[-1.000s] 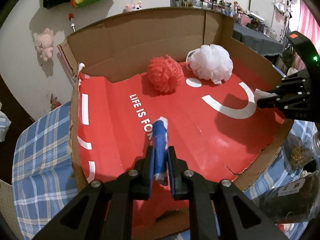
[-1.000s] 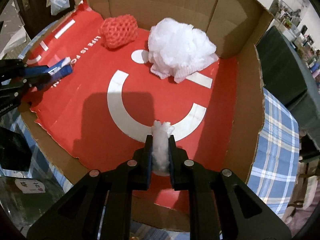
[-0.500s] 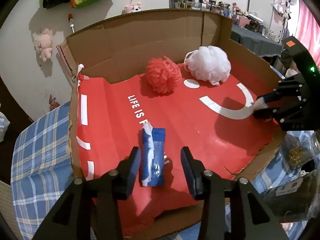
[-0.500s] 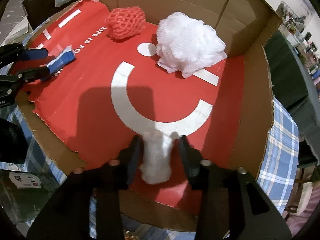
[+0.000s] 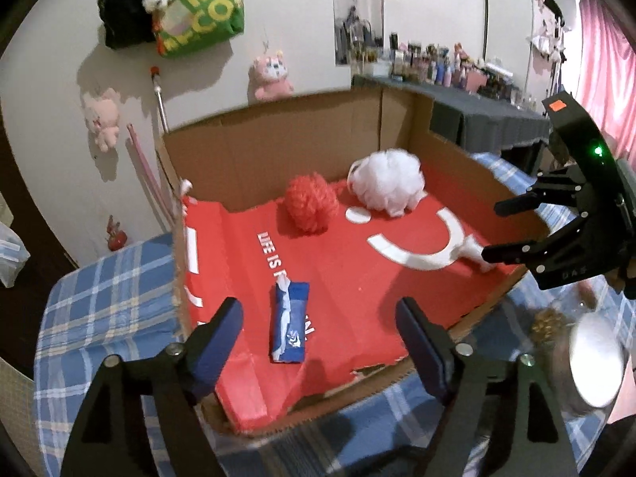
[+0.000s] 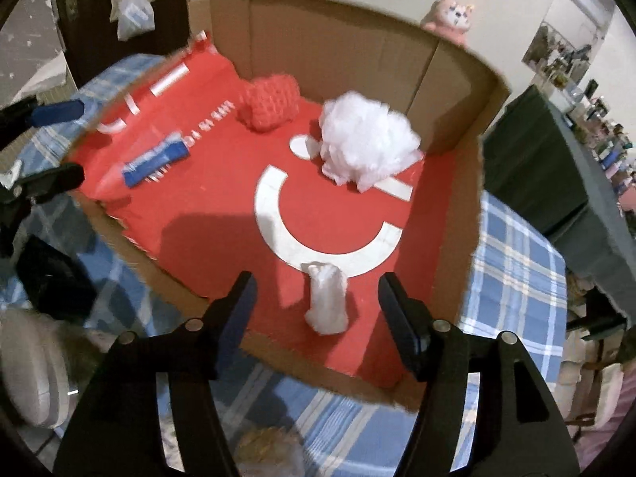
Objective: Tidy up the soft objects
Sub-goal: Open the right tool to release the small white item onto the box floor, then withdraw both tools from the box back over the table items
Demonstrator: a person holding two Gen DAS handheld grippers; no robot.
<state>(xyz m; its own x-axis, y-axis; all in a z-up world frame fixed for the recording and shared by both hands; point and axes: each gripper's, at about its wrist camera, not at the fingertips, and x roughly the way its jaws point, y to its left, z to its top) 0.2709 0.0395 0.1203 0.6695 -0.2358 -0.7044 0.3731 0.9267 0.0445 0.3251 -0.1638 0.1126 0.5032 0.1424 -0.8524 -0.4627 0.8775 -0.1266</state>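
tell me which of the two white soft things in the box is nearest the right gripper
The small white wad, lying at the box's front edge just ahead of the right gripper. The big white puff sits far back by the wall.

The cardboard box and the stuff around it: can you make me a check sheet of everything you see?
Surface: cardboard box with a red printed floor, on a blue plaid cloth.
Job's things: blue tissue pack, small white wad, red mesh pouf and white mesh pouf, all lying in the box.
Clutter: a jar with a silver lid beside the box.
Grippers: left hand-held gripper opening, nothing pressed between its jaws; right hand-held gripper opening, clear of the wad.
Cables: nothing seen.
Surroundings: pink plush toys and a green bag on the wall; a cluttered shelf.
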